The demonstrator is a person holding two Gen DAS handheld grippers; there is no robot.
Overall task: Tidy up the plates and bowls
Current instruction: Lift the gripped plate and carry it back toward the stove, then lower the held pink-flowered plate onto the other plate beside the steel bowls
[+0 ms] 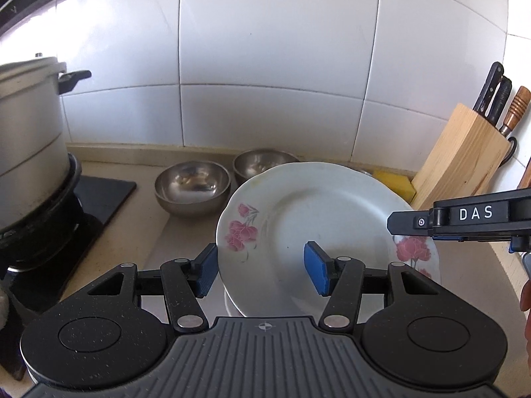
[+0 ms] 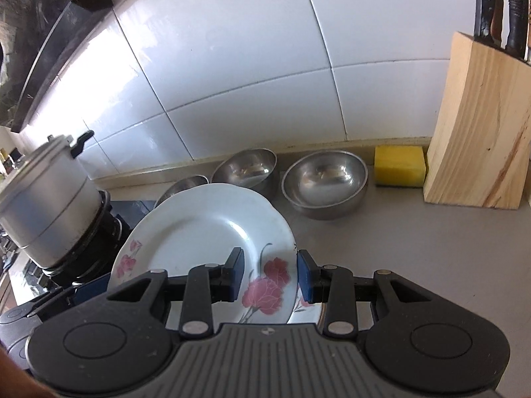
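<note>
Both grippers carry the flowered plate [image 1: 298, 232] tilted above the table [image 2: 415, 248] at frame centre, the left gripper [image 1: 262, 268] half open around its rim, the right gripper [image 2: 270, 273] narrowly clamped on the opposite edge, while three steel bowls [image 2: 327, 182] wait unstacked by the wall.
</note>
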